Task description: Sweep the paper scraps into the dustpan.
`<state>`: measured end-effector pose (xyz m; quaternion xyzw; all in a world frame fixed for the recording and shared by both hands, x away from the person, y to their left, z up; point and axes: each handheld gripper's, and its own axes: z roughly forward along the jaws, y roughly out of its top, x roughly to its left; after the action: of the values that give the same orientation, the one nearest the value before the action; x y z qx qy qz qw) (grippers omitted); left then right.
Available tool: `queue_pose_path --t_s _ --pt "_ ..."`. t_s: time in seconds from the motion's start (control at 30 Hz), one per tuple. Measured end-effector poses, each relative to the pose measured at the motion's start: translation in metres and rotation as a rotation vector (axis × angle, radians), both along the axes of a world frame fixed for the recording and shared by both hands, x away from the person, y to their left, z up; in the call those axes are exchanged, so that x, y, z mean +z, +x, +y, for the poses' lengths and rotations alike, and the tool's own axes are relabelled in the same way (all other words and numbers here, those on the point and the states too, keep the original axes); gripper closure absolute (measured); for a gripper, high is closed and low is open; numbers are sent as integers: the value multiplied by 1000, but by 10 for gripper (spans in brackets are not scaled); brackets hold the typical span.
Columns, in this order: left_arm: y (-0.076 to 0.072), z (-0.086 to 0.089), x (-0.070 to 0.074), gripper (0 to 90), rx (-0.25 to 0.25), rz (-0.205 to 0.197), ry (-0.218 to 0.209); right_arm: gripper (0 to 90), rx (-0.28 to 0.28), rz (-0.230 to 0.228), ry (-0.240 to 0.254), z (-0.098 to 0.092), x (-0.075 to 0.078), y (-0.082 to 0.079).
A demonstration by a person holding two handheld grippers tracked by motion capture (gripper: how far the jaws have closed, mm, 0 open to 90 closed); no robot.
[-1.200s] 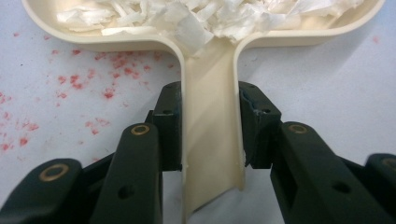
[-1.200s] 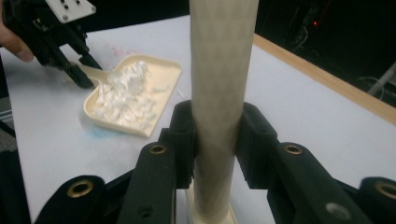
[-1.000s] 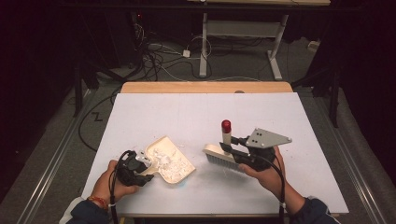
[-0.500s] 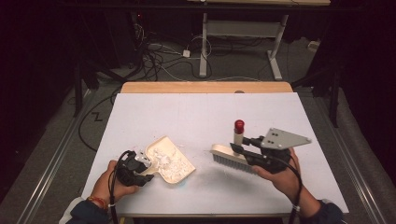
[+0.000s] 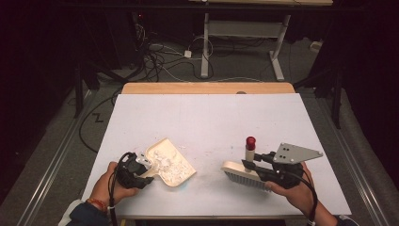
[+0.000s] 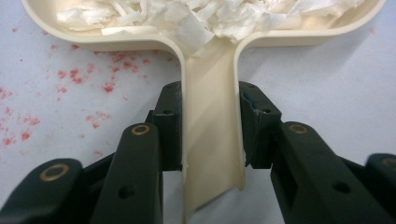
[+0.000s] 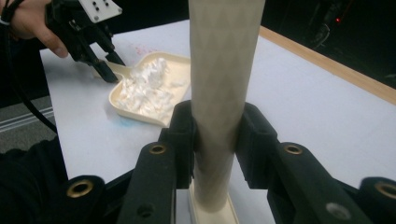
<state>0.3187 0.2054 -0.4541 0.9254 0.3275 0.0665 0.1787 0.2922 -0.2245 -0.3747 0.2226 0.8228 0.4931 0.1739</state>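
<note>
Toward the near left edge of the table (image 5: 207,113), the dustpan (image 5: 176,172), flat on the white sheet and heaped with white paper scraps (image 5: 170,165). Clamped at its handle (image 6: 212,140) by the left gripper (image 5: 136,169): jaws narrow, one pad (image 6: 169,126) pressing on each side of the handle, seen clearly in the left gripper view. Long axis of the pan from the handle at the near left toward the mouth, which looks to the right and a little away, as far as can be told.

Well apart to the right, the brush (image 5: 240,173), held by the right gripper (image 5: 256,165). Jaws closed on the cream handle, low down, near the head. Handle upright, red tip on top; head long from left to right, with its left end toward the pan. Cannot tell whether the bristles touch the sheet or hang just above it.

Relation that matters for the coming move: pan to the left of the brush, bare sheet between them, right hand the nearer one to that gap. Perhaps a few small bits just beyond the mouth, too small to tell well.

Pose: left hand low at the table edge, palm over the gripper, pointing along the pan. Right hand behind its gripper at the near right, grey plate on top, jaws pointing left toward the pan.
</note>
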Motion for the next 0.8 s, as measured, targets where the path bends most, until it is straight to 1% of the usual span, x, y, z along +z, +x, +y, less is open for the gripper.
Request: queue_pose_path --t_s 0.13,0.23,0.33,0.4,0.47,0.5,0.53,0.57,0.6,0.67,0.73,0.8 --pt "-2 4 2 631 -9 6 1 710 8 -20 1 18 -3 7" --pt "-4 7 3 631 -13 10 1 710 17 -24 18 31 -4 14" --pt "-5 8 2 631 -18 13 0 710 36 -42 26 46 -4 22" --pt "-5 8 2 631 -17 13 2 710 48 -53 36 55 -5 30" --pt "-5 7 1 631 -20 15 7 710 53 -70 53 64 -6 38" --pt "-4 7 1 631 -20 17 8 709 65 -73 68 68 -7 43" --pt "-4 6 0 631 -21 18 8 709 67 -68 73 73 -7 47" --pt "-4 6 0 631 -23 19 10 709 67 -67 88 76 -7 51" --pt "-3 6 0 631 -24 20 11 709 76 -74 101 80 -6 55" --pt "-3 6 1 631 -27 23 12 709 64 -75 116 85 -3 59" --pt "-2 6 1 630 -28 26 15 709 58 -78 145 88 0 61" --pt "-2 5 1 631 -27 26 18 709 55 -84 154 90 3 61"
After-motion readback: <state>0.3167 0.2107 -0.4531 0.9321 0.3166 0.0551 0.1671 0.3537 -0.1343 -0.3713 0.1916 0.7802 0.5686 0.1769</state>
